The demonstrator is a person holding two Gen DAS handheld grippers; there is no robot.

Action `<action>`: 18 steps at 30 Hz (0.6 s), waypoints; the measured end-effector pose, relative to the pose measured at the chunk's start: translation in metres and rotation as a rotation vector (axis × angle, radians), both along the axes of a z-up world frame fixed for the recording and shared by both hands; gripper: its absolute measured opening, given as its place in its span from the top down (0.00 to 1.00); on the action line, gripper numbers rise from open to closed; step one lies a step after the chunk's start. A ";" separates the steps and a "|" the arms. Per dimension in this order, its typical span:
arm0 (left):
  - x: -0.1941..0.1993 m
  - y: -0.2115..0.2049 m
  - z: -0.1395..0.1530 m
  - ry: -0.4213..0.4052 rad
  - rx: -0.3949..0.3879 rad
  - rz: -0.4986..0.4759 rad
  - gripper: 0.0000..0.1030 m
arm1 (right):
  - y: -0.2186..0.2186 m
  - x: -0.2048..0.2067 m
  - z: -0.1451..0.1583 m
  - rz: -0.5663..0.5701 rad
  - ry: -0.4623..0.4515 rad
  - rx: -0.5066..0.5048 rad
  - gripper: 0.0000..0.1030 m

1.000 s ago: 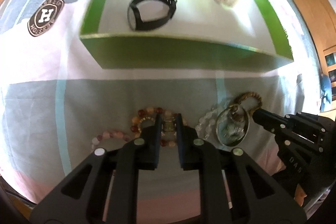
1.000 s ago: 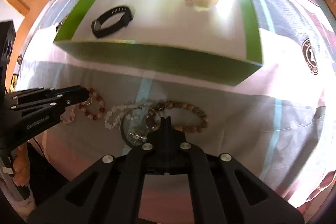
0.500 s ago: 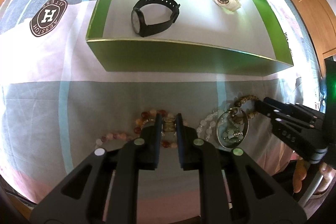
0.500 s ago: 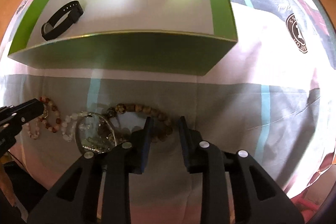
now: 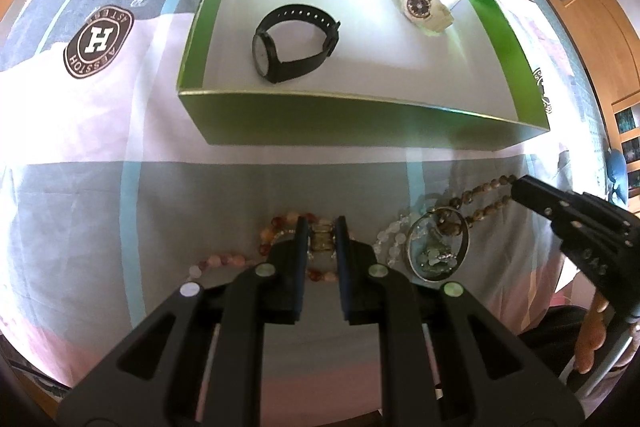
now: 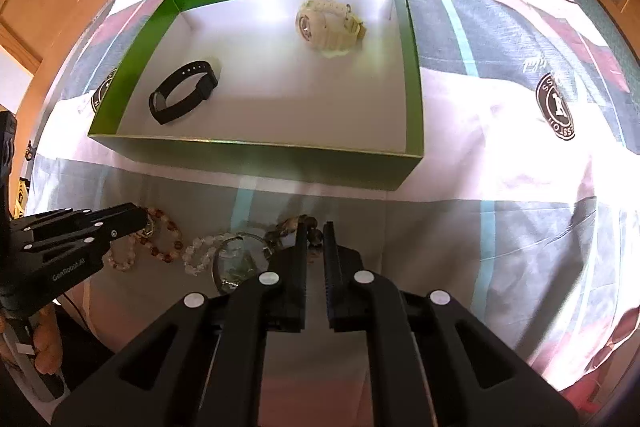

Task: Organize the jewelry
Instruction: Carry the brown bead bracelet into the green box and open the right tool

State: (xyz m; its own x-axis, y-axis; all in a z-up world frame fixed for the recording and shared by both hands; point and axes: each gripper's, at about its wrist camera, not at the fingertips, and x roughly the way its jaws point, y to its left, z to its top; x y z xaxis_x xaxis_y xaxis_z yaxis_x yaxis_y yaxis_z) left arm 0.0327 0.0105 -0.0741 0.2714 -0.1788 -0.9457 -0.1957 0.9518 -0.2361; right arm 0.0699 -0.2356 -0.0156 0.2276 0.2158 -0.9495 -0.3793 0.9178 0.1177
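Note:
A green box (image 5: 360, 123) with a white floor holds a black watch (image 5: 296, 45) and a cream watch (image 5: 422, 7). Several bracelets lie on the cloth in front of it. My left gripper (image 5: 321, 223) is shut on the orange bead bracelet (image 5: 276, 227), with its yellowish link between the fingers. In the right wrist view my right gripper (image 6: 315, 227) is closed down on the brown bead bracelet (image 6: 288, 225), and a bead shows in the narrow gap. The box (image 6: 260, 159), black watch (image 6: 184, 97) and cream watch (image 6: 328, 27) lie beyond it. The left gripper (image 6: 140, 219) enters from the left.
A clear bead bracelet (image 5: 390, 239), a silver bangle (image 5: 438, 251) with a charm and a pink bead strand (image 5: 220, 261) lie between the two grippers. The striped cloth (image 6: 500, 147) carries round brown logos. Wooden furniture stands behind. A person's hand (image 5: 596, 331) holds the right gripper.
The right gripper's fingers, apart half a second ago, have closed on the end of the brown bracelet. The left gripper has kept its hold on the orange bracelet.

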 end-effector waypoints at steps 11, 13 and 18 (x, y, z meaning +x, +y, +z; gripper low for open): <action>-0.002 -0.006 0.015 -0.058 0.023 -0.026 0.87 | -0.004 -0.005 0.030 -0.001 -0.077 0.101 0.93; -0.002 -0.006 0.015 -0.058 0.025 -0.028 0.87 | -0.005 -0.007 0.041 0.007 -0.104 0.115 0.93; -0.001 -0.007 0.014 -0.053 0.026 -0.028 0.87 | 0.001 -0.004 0.023 0.018 -0.049 0.060 0.93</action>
